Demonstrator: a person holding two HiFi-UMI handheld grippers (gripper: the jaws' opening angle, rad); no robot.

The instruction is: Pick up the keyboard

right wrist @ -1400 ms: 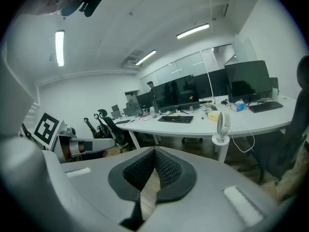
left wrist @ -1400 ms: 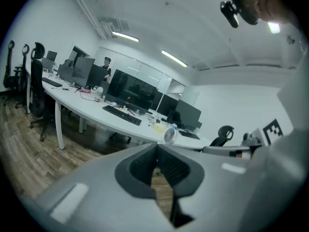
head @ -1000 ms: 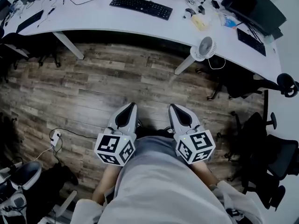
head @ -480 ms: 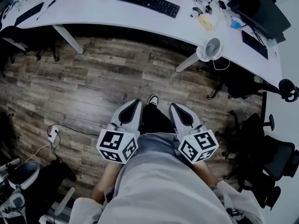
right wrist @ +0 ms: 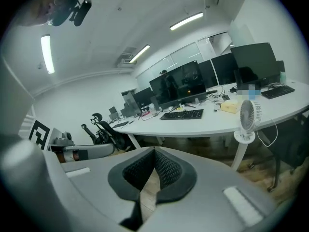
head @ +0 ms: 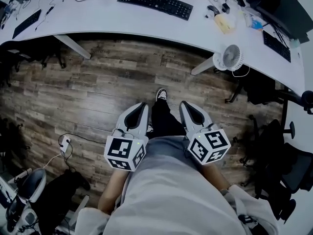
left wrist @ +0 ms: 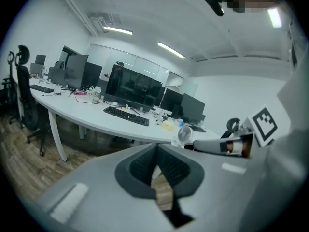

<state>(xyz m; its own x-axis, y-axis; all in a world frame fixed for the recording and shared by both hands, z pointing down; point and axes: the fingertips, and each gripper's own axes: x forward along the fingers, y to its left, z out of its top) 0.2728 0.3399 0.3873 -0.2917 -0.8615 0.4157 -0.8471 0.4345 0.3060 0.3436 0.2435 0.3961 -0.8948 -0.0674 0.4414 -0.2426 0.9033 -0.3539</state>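
Observation:
The black keyboard (head: 154,3) lies on the curved white desk (head: 117,21), far ahead of both grippers. It shows small in the left gripper view (left wrist: 126,116) and in the right gripper view (right wrist: 182,114). My left gripper (head: 141,106) and right gripper (head: 184,105) are held close to the person's waist, side by side over the wooden floor. Both point toward the desk. Each has its jaws shut with nothing between them, as both gripper views (left wrist: 157,148) (right wrist: 154,152) show.
A small white fan (head: 231,58) is at the desk's front edge on the right. Monitors (left wrist: 133,87), cables and small items crowd the desk. Other keyboards (head: 276,45) (head: 27,22) lie at its ends. Office chairs (head: 274,151) stand at right. The person's shoe (head: 161,95) is between the grippers.
The person has stepped toward the desk, one foot now out front. Desk and keyboard sit slightly nearer. Both grippers stay shut in the same carried position.

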